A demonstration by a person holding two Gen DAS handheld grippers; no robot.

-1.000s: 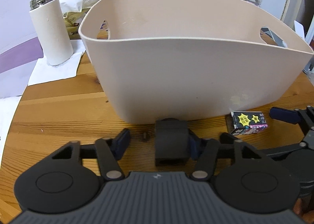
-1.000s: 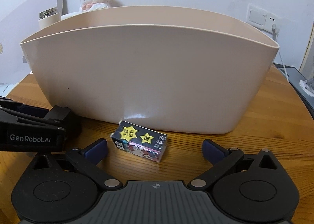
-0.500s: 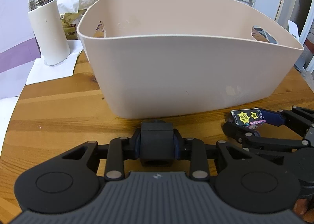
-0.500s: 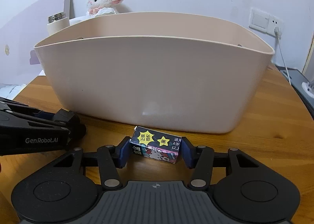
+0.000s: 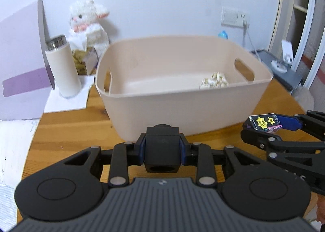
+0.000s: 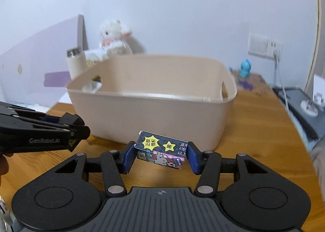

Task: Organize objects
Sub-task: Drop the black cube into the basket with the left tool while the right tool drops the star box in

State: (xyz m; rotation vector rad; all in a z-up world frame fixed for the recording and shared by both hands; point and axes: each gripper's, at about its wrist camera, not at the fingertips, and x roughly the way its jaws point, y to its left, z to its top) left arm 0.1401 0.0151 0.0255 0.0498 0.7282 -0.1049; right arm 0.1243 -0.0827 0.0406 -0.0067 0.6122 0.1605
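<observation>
Both grippers loaded, hanging just in front of the bin

Left gripper [image 5: 162, 150] pinched a matte black cube [image 5: 161, 148]; right gripper [image 6: 160, 155] clamped a glossy printed carton [image 6: 161, 151], both held above the wood table [image 6: 254, 130] by the smooth beige plastic bin [image 5: 182, 97].

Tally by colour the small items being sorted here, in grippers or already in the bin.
Black: 1, the black cube in the left gripper.
Dark printed: 1, the cartoon box in the right gripper.
White-and-gold: 1, the patterned item inside the beige bin.
Total: 3
</observation>
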